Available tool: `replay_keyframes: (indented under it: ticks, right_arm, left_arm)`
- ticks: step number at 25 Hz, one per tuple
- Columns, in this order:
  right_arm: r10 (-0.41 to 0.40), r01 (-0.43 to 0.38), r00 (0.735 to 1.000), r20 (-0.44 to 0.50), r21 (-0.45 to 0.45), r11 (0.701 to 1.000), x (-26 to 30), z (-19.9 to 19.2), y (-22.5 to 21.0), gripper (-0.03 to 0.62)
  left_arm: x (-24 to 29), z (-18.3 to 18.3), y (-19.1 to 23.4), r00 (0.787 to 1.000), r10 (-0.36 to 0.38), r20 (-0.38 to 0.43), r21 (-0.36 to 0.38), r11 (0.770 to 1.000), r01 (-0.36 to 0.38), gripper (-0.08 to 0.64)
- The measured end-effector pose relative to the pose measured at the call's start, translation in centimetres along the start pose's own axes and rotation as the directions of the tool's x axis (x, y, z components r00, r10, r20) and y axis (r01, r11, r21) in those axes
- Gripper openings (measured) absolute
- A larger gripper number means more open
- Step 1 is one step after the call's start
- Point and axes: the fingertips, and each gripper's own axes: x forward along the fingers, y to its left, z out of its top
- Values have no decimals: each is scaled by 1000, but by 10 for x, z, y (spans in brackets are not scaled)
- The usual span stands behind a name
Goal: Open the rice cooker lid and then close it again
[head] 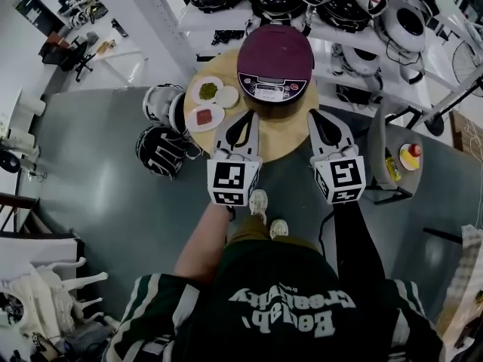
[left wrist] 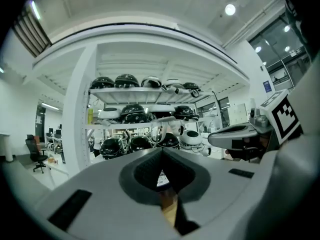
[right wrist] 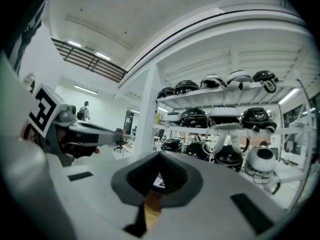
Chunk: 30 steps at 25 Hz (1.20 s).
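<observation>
The rice cooker [head: 274, 65], with a dark purple lid and a pale control panel at its front, stands with its lid down at the far side of a round wooden table [head: 283, 136]. Both grippers hover over the table's near edge, short of the cooker and apart from it. My left gripper [head: 246, 116] is shut and holds nothing, pointing at the cooker's front left. My right gripper [head: 315, 117] is shut too and empty, off the cooker's front right. In the left gripper view the left gripper [left wrist: 162, 151] shows its jaws meeting; the right gripper view shows the same for the right gripper [right wrist: 160, 154].
Two small plates, one with green stuff [head: 208, 92] and one with red [head: 204, 116], lie on the table left of the cooker. Helmets [head: 161, 151] sit on the floor at the left. White shelves of helmets [head: 339, 6] rise behind. A grey stand [head: 389, 161] is on the right.
</observation>
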Motion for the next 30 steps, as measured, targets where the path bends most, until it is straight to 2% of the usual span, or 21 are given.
replay_keyframes:
  ticks: [4,8,13,30]
  right_arm:
    - [-25,25,1000,5,24,999,-9,-1,-5,3]
    - [-37,37,999,-6,-22,999,-14,-2,-1,3]
    - [-50,50,999,-9,-20,999,-21,-4,-4,3]
    - [-36,36,999,-2,-9,999,-43,-6,-8,3]
  left_arm:
    - [-5,-1,-5,1000,4,3,10,1000,-5,2]
    - [-9,-3,-5,1000,7,1,20,1000,-7,2]
    - [-10,-1,-10,1000,1,13,13,1000,-2,2]
    - [-16,6,-32,1000,-13,16,35,999,13,2]
